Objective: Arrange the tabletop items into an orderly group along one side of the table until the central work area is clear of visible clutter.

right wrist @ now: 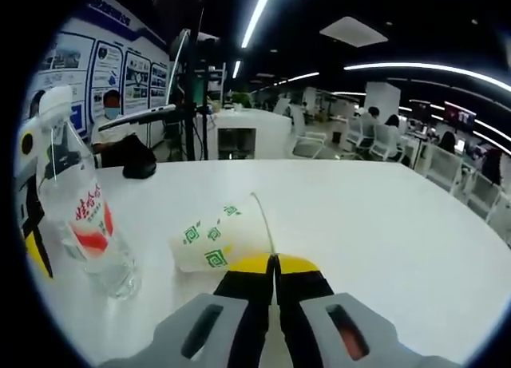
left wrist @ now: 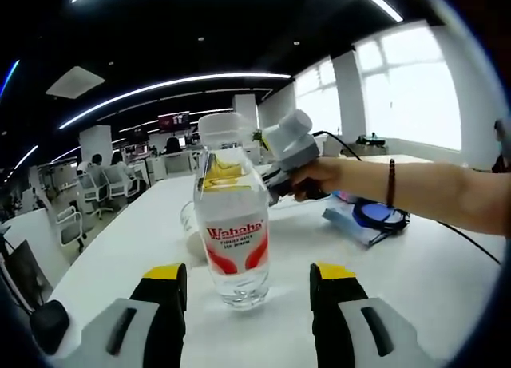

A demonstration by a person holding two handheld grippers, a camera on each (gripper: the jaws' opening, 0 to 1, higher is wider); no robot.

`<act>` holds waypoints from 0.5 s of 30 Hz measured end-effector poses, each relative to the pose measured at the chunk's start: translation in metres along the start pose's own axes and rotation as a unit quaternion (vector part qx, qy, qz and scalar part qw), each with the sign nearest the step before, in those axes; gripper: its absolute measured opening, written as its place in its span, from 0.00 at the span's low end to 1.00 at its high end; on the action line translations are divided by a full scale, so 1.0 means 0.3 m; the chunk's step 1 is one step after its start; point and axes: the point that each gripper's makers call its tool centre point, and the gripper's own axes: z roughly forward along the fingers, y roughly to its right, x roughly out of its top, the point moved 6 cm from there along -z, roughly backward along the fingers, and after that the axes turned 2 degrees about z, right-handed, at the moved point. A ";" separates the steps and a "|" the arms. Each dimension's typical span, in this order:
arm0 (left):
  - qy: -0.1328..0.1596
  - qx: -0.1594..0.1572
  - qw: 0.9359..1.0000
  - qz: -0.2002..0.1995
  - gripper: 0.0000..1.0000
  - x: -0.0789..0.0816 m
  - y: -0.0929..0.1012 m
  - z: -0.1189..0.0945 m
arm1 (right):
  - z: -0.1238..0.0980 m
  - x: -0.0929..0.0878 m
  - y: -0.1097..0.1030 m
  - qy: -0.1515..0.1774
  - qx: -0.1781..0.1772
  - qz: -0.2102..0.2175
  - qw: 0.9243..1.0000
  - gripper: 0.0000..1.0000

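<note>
Here, a white counter (left wrist: 447, 280) in a large open-plan office carries a few loose items. In the left gripper view, the left hand-held gripper (left wrist: 247, 292) has its two yellow-tipped black jaws spread wide apart, and a clear plastic water bottle (left wrist: 230, 216) stands upright on the counter between them, touching neither jaw. The bottle has a white cap and a red-and-white label (the word "Wahaha" is legible on it). Just behind the bottle, a person's hand (left wrist: 319, 176) grips the right hand-held gripper, seen here from outside as a grey and white housing (left wrist: 291, 144); a dark beaded bracelet (left wrist: 391, 183) circles the wrist. Farther along the counter, towards its window-side edge, lies a round dark blue object on a light blue flat item (left wrist: 371, 218), with a black cable trailing from it; what exactly these are is hard to tell. In the right gripper view, the right hand-held gripper (right wrist: 275, 264) has its jaws pressed together, their yellow tips touching, and it is unclear whether anything thin is pinched between them. Right at those tips lies a crumpled white paper wrapper with green printed marks (right wrist: 214, 242), resting on the counter. The same water bottle (right wrist: 84, 216) stands near the wrapper, to its left in this view. Office chairs and desks fill the background.
</note>
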 end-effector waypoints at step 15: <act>-0.002 -0.003 1.000 0.005 0.62 0.006 0.003 0.003 | 0.010 0.025 0.000 0.025 0.014 0.005 1.000 0.08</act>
